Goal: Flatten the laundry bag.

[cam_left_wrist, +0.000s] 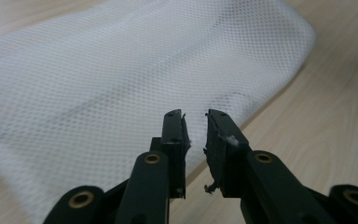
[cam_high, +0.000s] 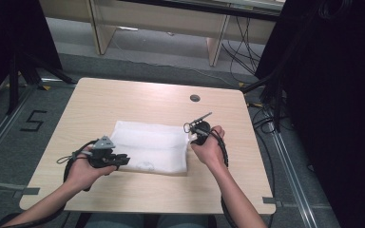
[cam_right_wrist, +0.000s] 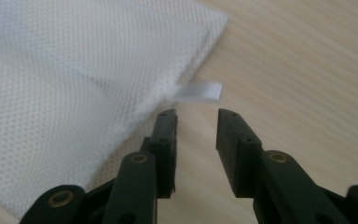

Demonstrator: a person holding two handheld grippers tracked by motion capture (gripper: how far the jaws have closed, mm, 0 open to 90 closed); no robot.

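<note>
Here, one white mesh bag (cam_high: pixel 149 146) lies flat in the middle of the light wooden table (cam_high: pixel 123 97). It is a soft net cloth, full of tiny holes in neat rows, and it is folded into a shape with four sides. Its corners are a bit round and its top looks puffy, with gentle bumps. One small white ribbon tag (cam_right_wrist: pixel 200 91) sticks out from its edge, smooth and shiny, like a little loop.

There are two grippers, one in each of the person's hands. Each is black and hard, with two flat jaws and round brass-coloured pins on its arms.

The left gripper (cam_high: pixel 119 160) is at the near left edge of the bag, and a grey plate with three corners sits on top of it. In the left gripper view, the left gripper (cam_left_wrist: pixel 196 133) has its jaws a little apart, with a narrow gap and nothing pinched in it. A few scraps of fluff cling to the jaw pads. The bag spreads out just past the tips.

The right gripper (cam_high: pixel 200 128) is at the right edge of the bag. In the right gripper view, the right gripper (cam_right_wrist: pixel 196 128) has its jaws apart, with bare wood in the gap. The ribbon tag is just beyond the tips, not touched.

The table top is smooth, with fine wood lines, and has one small round dark hole cover (cam_high: pixel 195 98) near the far edge.
</note>
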